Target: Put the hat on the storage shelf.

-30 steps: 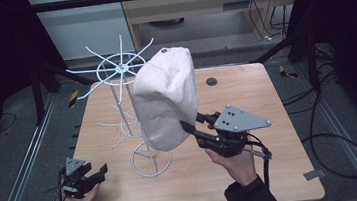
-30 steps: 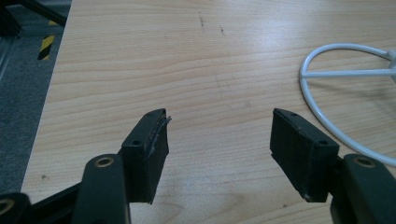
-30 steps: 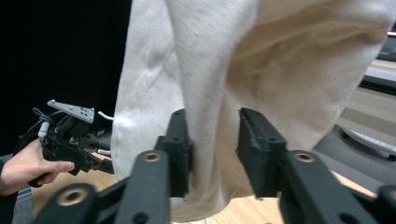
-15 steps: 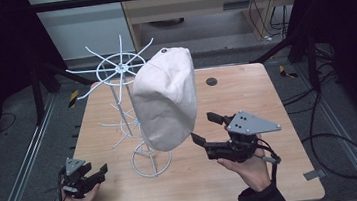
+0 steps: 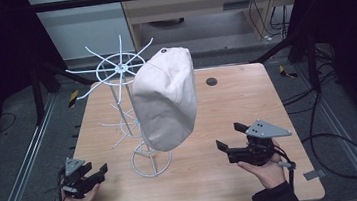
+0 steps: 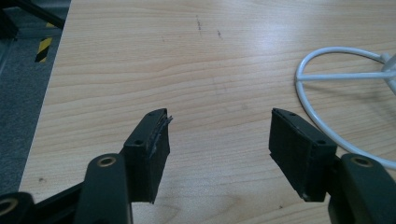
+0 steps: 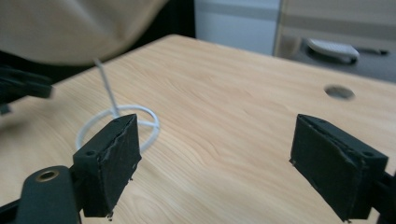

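Observation:
A cream cap (image 5: pixel 166 101) hangs on a white wire rack (image 5: pixel 120 69) whose ring base (image 5: pixel 153 172) stands on the wooden table (image 5: pixel 232 100). My right gripper (image 5: pixel 229 136) is low over the table, right of the cap and apart from it. Its jaws have just been opening and nothing is between them. In the right gripper view the open gripper (image 7: pixel 215 172) faces the ring base (image 7: pixel 157 125), with the cap's lower edge (image 7: pixel 70 28) above. My left gripper (image 5: pixel 99 172) rests open near the front left corner. Its own view shows the gripper (image 6: pixel 217 135) beside the ring base (image 6: pixel 341 75).
A round hole (image 5: pixel 211 82) sits in the table behind the cap. Bare wire arms (image 5: pixel 83 70) of the rack stick out to the left. Dark frame posts and cables surround the table. Bare wood lies between the two grippers and right of the rack.
The right gripper has let go at the cap's lower edge, dropped toward the table and drawn back to the right, with its jaws spread. The cap hangs on. The left gripper stayed put.

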`<state>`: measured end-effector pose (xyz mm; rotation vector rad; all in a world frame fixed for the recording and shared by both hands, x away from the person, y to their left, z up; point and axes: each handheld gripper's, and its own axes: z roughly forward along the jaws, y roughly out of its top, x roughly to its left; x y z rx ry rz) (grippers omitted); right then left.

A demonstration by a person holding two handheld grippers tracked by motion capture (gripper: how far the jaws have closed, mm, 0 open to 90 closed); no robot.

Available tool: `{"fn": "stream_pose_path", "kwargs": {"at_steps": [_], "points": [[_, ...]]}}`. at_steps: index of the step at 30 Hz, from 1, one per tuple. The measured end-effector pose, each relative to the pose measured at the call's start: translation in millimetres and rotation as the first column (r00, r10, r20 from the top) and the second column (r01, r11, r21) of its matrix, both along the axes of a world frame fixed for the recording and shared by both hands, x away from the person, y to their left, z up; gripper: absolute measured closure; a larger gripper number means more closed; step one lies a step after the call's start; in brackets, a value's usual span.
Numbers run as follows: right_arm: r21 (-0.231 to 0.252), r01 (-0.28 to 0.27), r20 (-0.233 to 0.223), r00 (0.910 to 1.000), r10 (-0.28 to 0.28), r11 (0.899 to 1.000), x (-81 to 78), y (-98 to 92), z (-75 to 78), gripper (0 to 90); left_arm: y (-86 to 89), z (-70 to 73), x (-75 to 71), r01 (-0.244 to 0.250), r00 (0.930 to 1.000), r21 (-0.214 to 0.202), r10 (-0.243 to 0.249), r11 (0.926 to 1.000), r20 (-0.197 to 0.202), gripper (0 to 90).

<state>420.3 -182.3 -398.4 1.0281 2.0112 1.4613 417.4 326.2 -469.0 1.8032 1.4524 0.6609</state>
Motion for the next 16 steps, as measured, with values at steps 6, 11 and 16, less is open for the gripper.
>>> {"fn": "stream_pose_path", "kwargs": {"at_steps": [6,11,16], "points": [[-0.042,0.062,-0.056,0.9963,-0.065,0.997,6.6,-15.6,-23.6,15.4,0.0,0.4,-0.2,0.015,0.9999,-0.005,-0.015,0.9999,-0.003,41.6],[-0.099,0.124,-0.121,0.9833,-0.136,0.987,15.2,-29.9,-47.4,15.4,0.3,1.4,-0.9,0.022,0.9998,-0.013,-0.022,0.9997,-0.001,44.5],[-0.127,0.196,-0.175,0.9607,-0.216,0.972,21.2,-49.0,-66.9,15.5,-0.3,1.0,-0.7,0.030,0.9995,-0.020,-0.030,0.9994,-0.006,46.6]]}}
